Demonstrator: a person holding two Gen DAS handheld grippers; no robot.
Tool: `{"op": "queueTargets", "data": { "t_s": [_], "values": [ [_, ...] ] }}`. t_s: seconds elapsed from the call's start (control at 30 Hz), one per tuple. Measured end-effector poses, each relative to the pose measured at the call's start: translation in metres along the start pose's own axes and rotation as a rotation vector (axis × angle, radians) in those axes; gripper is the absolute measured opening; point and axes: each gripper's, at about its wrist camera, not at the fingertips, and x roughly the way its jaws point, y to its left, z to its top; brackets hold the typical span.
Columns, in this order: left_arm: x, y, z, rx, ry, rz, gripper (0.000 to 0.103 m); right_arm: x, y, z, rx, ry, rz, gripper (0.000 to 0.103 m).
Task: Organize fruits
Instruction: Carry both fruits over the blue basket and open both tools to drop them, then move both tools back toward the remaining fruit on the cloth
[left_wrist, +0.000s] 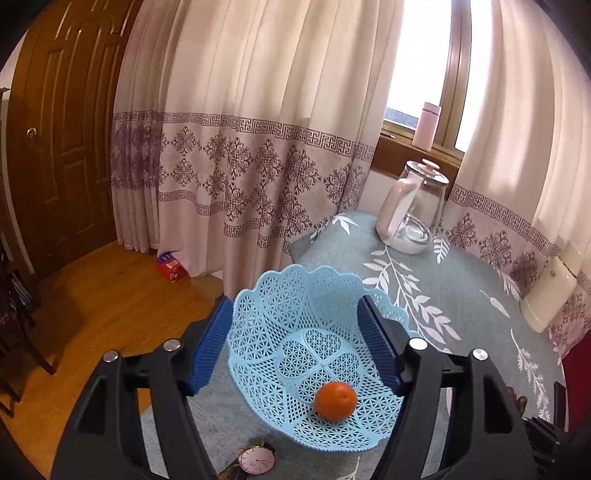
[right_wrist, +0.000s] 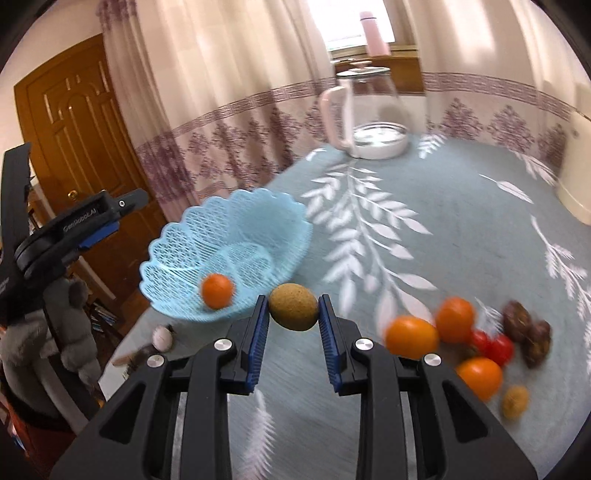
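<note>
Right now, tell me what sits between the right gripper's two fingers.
In the right wrist view, a brown kiwi is clamped between the right gripper's blue pads, just short of the blue basket.

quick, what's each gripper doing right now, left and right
Left gripper: open, empty, above the light blue plastic lattice basket.
Right gripper: closed on a brownish-green oval kiwi fruit.
</note>
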Motion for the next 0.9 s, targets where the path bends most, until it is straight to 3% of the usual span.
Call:
{"op": "queueTargets", "data": {
  "t_s": [0.4, 0.53, 0.77, 0.83, 0.9],
  "values": [
    [-0.007, 0.011, 0.008, -0.04, -0.023, -0.005, 0.081, 0.054, 0.032, 0.024, -0.027, 0.026, -0.023, 0.029],
    [-0.008, 0.015, 0.01, -0.053, -0.028, -0.002, 0.087, 0.056, 0.03, 0.027, -0.018, 0.016, -0.03, 0.03],
    [-0.006, 0.017, 0.009, -0.068, -0.022, -0.002, 0.088, 0.049, 0.022, 0.019, 0.019, 0.013, -0.034, 0.03],
    [-0.007, 0.016, 0.009, -0.067, -0.023, -0.005, 0.091, 0.047, 0.02, 0.017, 0.028, 0.011, -0.033, 0.033],
    [-0.008, 0.015, 0.009, -0.068, -0.026, -0.008, 0.094, 0.042, 0.019, 0.014, 0.037, 0.0, -0.037, 0.048]
  ]
}}
